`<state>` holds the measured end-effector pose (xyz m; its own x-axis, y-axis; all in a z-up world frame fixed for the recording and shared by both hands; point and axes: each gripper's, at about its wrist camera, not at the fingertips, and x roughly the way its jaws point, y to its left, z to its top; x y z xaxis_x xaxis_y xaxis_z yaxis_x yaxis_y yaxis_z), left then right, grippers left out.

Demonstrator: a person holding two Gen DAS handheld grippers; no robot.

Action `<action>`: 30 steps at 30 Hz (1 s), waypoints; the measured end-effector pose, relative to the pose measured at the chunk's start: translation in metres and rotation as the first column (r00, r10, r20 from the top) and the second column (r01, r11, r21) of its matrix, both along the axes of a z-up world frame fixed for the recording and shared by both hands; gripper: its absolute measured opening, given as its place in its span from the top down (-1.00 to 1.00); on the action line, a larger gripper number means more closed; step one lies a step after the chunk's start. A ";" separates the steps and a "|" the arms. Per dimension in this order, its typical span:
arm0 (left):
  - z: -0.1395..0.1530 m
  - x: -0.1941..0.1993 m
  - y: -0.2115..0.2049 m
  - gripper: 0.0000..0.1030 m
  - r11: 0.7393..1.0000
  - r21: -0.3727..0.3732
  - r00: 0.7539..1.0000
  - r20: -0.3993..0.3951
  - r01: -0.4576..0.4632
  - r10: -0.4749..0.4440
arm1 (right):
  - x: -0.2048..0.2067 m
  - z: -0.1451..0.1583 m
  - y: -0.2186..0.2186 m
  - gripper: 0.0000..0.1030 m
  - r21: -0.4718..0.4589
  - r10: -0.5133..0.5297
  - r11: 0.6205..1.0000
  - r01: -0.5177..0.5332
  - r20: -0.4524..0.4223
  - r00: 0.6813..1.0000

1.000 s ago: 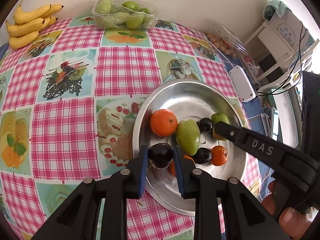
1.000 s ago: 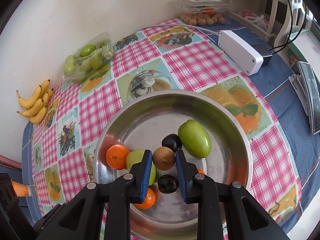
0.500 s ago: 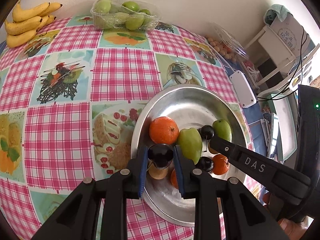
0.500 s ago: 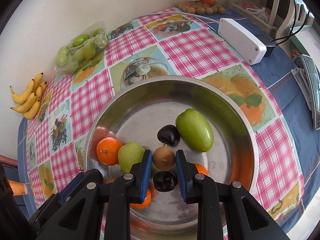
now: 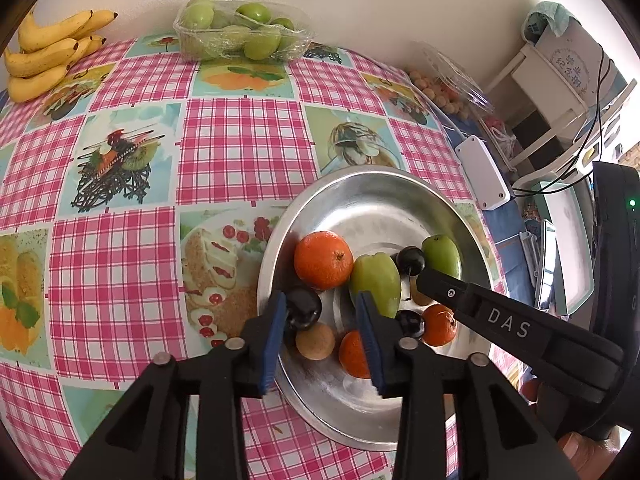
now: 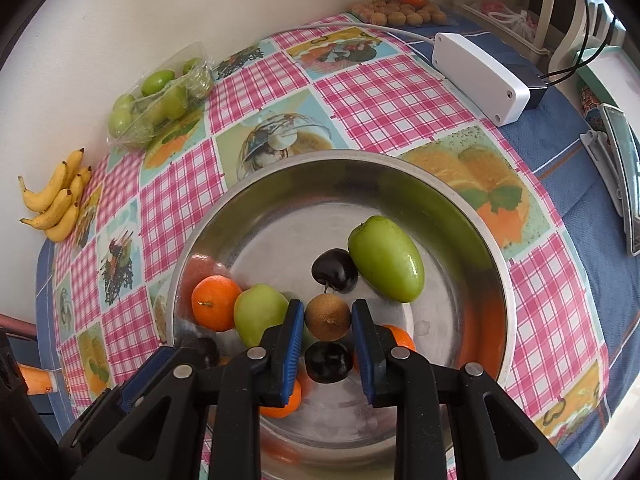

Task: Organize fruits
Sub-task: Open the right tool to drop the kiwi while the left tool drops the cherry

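A steel bowl (image 5: 360, 184) holds oranges (image 5: 323, 260), green fruits (image 5: 376, 284), dark cherries (image 5: 412, 260) and a brown round fruit (image 5: 315, 341). My left gripper (image 5: 320, 304) hangs over the bowl's near left side. Its jaws are opening, and a dark cherry (image 5: 302, 308) lies between them against the left pad only. My right gripper (image 6: 326, 316) is shut on a small brown fruit (image 6: 328, 317), low over the middle of the bowl (image 6: 280, 176). One of its black fingers (image 5: 440, 286) reaches in from the right in the left wrist view.
Bananas (image 5: 48, 56) and a clear tray of green fruits (image 5: 240, 32) lie by the far wall. A clear box of small brown fruits (image 5: 444, 96) and a white plastic box (image 5: 482, 172) sit right of the bowl. The checked tablecloth (image 5: 240, 148) covers the table's left half.
The left jaws have parted and let go of the dark cherry, which now rests in the bowl. The right gripper has sunk slightly toward the bowl, still holding the brown fruit.
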<state>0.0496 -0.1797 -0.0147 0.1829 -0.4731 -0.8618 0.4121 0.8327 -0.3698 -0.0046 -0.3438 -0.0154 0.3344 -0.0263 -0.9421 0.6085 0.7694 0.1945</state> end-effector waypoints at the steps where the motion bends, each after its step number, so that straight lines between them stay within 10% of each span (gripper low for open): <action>1: 0.001 0.000 0.000 0.21 1.000 0.001 1.000 0.002 0.002 -0.002 | -0.001 0.000 0.000 0.45 0.004 -0.001 1.000 0.001 0.004 1.000; 30: -0.006 0.030 0.081 -0.04 0.931 0.200 0.949 -0.022 -0.304 0.314 | 0.012 0.021 0.032 0.40 -0.069 0.107 0.992 -0.104 0.054 0.993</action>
